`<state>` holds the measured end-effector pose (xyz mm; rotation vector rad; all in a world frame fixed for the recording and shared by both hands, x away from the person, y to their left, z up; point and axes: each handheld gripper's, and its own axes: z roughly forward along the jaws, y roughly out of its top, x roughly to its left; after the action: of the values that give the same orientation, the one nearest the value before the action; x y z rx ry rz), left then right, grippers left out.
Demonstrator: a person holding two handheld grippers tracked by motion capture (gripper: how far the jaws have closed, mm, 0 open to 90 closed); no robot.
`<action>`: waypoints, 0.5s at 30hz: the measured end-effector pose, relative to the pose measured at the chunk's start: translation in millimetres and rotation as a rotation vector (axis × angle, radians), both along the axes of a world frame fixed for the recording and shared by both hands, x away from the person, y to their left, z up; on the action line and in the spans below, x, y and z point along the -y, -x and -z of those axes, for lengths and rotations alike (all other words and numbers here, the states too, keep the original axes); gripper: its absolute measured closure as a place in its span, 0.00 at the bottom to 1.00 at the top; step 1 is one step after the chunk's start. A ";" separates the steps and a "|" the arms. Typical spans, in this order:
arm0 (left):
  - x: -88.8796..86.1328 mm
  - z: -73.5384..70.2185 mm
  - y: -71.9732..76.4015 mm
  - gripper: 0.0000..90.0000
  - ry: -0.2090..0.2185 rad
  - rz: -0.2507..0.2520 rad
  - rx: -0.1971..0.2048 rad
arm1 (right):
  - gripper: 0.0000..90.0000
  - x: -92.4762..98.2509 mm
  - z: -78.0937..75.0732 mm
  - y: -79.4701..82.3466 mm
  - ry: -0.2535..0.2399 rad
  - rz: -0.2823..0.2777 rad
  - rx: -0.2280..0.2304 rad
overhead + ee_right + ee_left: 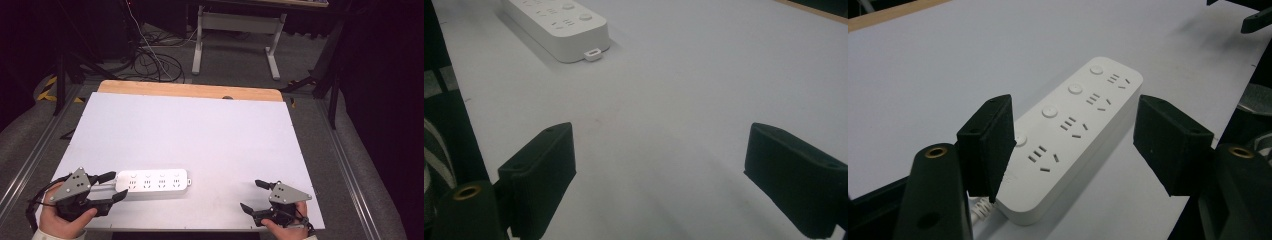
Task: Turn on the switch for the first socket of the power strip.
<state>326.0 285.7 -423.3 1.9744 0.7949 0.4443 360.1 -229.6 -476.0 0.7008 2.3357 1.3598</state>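
1. Where the white table (200, 130) nears its front edge, a white power strip (155, 183) lies flat, lengthwise along that edge, left of centre.
2. Left gripper (114, 186): jaws apart, straddling the strip's left end; in the left gripper view one pad overlaps the strip's (1073, 130) edge, the other stands clear of it.
3. Right gripper (254, 195): jaws wide apart over bare table, well apart from the strip.

Both grippers (113, 185) (254, 195) spread, low.
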 end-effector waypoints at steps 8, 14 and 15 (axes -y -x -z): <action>2.1 -8.9 -7.5 0.38 -0.008 0.001 0.005 | 0.15 -0.5 0.3 0.0 0.002 -0.003 -0.003; 6.1 -15.0 -15.1 0.38 -0.016 0.007 0.003 | 0.15 -0.4 0.2 0.1 0.001 -0.004 -0.004; 6.6 -15.5 -16.2 0.38 -0.015 0.008 0.004 | 0.15 -0.3 0.2 0.1 0.000 -0.004 -0.004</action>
<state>342.2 279.0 -407.7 1.9893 0.7833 0.4501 360.0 -229.3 -476.2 0.6997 2.3415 1.3609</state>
